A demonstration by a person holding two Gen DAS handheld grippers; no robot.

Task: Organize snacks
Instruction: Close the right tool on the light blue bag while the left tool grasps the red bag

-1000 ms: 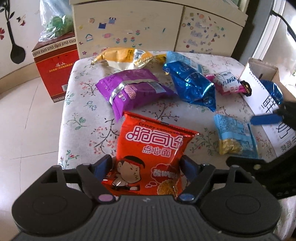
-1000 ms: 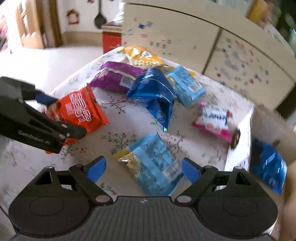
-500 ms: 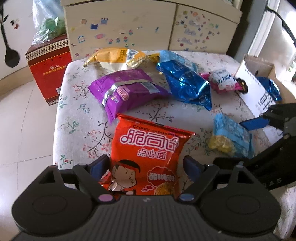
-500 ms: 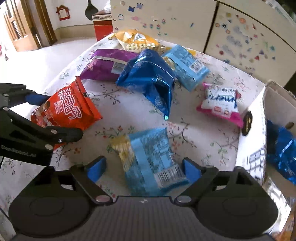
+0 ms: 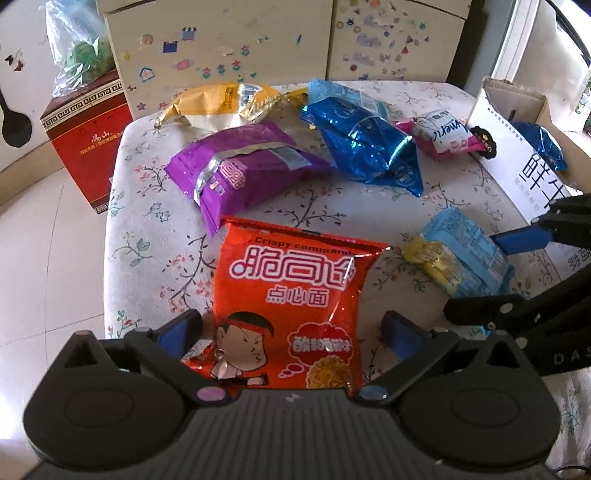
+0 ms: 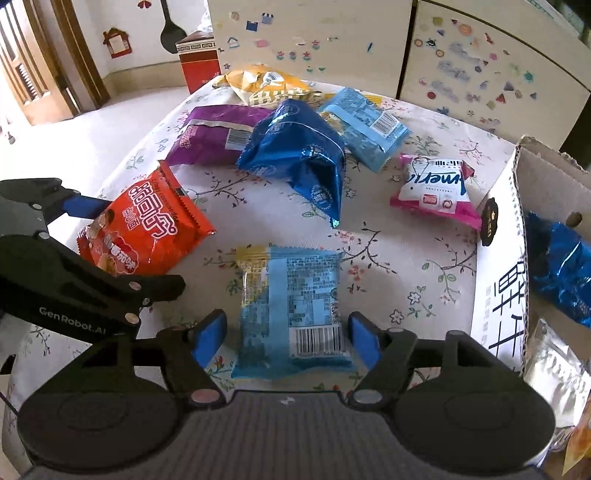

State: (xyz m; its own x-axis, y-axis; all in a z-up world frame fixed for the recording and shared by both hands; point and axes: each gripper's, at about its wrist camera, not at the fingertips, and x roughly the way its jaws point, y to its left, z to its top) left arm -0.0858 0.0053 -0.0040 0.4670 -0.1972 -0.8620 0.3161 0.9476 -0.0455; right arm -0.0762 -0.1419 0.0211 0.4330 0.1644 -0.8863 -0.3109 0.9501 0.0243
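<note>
Right gripper (image 6: 284,338): jaws have just been closing, pads not yet touching the light-blue packet (image 6: 291,310) between them; its long axis runs near-to-far. Left gripper (image 5: 291,332): jaws have just opened, released, straddling the red packet (image 5: 295,317) on the table (image 5: 147,236).

From the left wrist we look steeply down, close over the table's (image 5: 155,229) near edge, facing the cabinet (image 5: 229,40) at 12 o'clock, the box (image 5: 517,122) at 2. From the right wrist we look down likewise, close, nearer the box (image 6: 506,258) at 3 o'clock. Both views share the table (image 6: 406,266), cabinet (image 6: 314,33) and scattered packets, and each catches the other gripper.
</note>
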